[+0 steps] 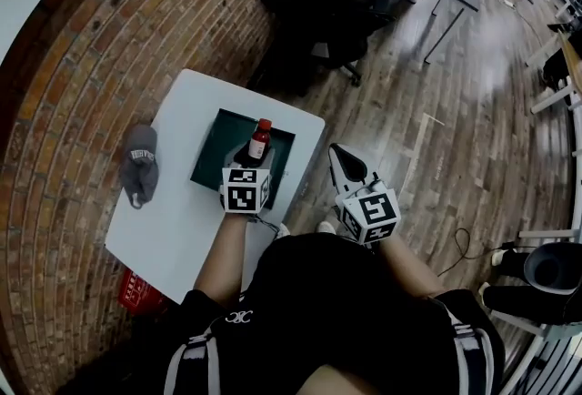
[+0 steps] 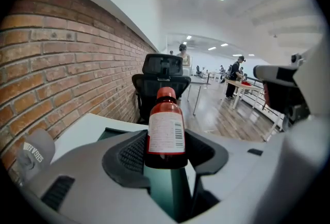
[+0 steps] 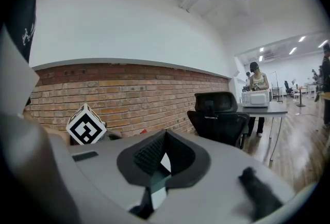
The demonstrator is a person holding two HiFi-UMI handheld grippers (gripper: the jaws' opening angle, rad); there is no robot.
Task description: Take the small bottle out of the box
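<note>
1. A grey cap [image 1: 139, 167] is lying at the left edge of a white worktop [image 1: 177, 238], which is standing beside a brick wall.
2. A dark green box [image 1: 215, 156] is sitting open on the worktop's far half, to the right of the cap and apart from it.
3. The left gripper [image 1: 251, 156] is reaching over the box's near right part. Its fingers [image 2: 129, 155] are pressing on both sides of the small bottle [image 2: 166, 125], gripping its lower body. The bottle is standing upright, red cap on top and white barcode label facing back, with the box's green inside showing beneath it.
4. A black office chair [image 1: 327, 11] is standing beyond the worktop.
5. The right gripper [image 1: 347, 167] is hanging over the wooden floor, right of the worktop, its fingers brought together and holding nothing.
</note>
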